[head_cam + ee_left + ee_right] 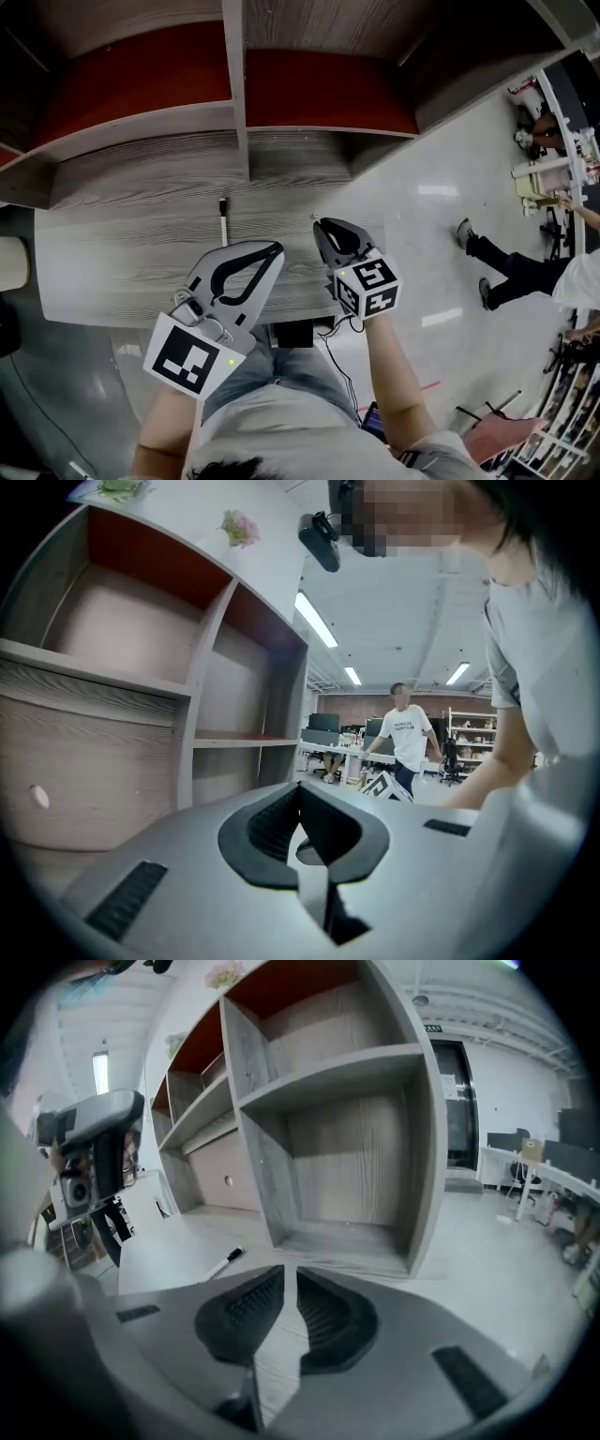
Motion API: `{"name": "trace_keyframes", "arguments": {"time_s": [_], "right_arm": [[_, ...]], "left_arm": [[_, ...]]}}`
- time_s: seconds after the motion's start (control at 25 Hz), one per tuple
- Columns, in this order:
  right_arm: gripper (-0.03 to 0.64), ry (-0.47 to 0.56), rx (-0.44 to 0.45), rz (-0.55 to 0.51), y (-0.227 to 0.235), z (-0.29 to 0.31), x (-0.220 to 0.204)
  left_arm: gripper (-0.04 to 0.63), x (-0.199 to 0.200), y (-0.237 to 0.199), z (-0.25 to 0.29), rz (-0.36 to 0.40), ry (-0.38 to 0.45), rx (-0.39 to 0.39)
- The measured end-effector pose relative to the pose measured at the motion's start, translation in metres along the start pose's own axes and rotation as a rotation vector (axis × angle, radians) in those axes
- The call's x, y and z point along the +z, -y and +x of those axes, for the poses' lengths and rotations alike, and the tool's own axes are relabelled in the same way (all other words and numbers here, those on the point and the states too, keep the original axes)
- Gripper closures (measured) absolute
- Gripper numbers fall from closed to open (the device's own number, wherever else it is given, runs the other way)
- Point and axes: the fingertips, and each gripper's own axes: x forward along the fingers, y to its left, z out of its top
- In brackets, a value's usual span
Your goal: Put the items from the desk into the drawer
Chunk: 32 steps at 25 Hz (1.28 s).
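Note:
A white marker with a black cap (223, 217) lies on the grey wood desk (112, 253), just in front of the shelf unit; in the right gripper view the marker (223, 1260) is ahead and to the left of the jaws. A drawer front with a small round knob (228, 1181) is shut; the drawer knob (37, 796) also shows in the left gripper view. My left gripper (274, 247) hovers over the desk's front edge, shut and empty. My right gripper (318, 223) is beside it at the desk's right end, jaws together with nothing between them.
The shelf unit (239, 103) with red-backed open compartments stands at the back of the desk. The desk's right edge drops to the pale floor (441, 187). A person in a white shirt (409, 735) stands far off among office desks.

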Motion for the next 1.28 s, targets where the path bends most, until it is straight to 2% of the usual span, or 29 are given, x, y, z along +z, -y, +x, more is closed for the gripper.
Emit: {"name": "trace_keyframes", "arguments": {"time_s": [0.28,0.72,0.92,1.28], "right_arm": [[0.558,-0.098,-0.051,0.026,0.022,0.031,-0.027],[0.548,-0.228,-0.116,-0.005,0.038,0.057,-0.061],[0.552,-0.236,-0.125,-0.019,0.038,0.058,-0.062],[0.54,-0.232,-0.077,-0.088,0.018,0.069,-0.051]], "left_arm": [[0.586,-0.018,-0.02,-0.006,-0.025,-0.036,0.016],[0.586,-0.026,-0.035,-0.014,-0.042,-0.049,0.05],[0.587,-0.027,-0.035,-0.014,-0.042,-0.051,0.05],[0.588,-0.026,-0.034,-0.015,-0.035,-0.054,0.053]]}}
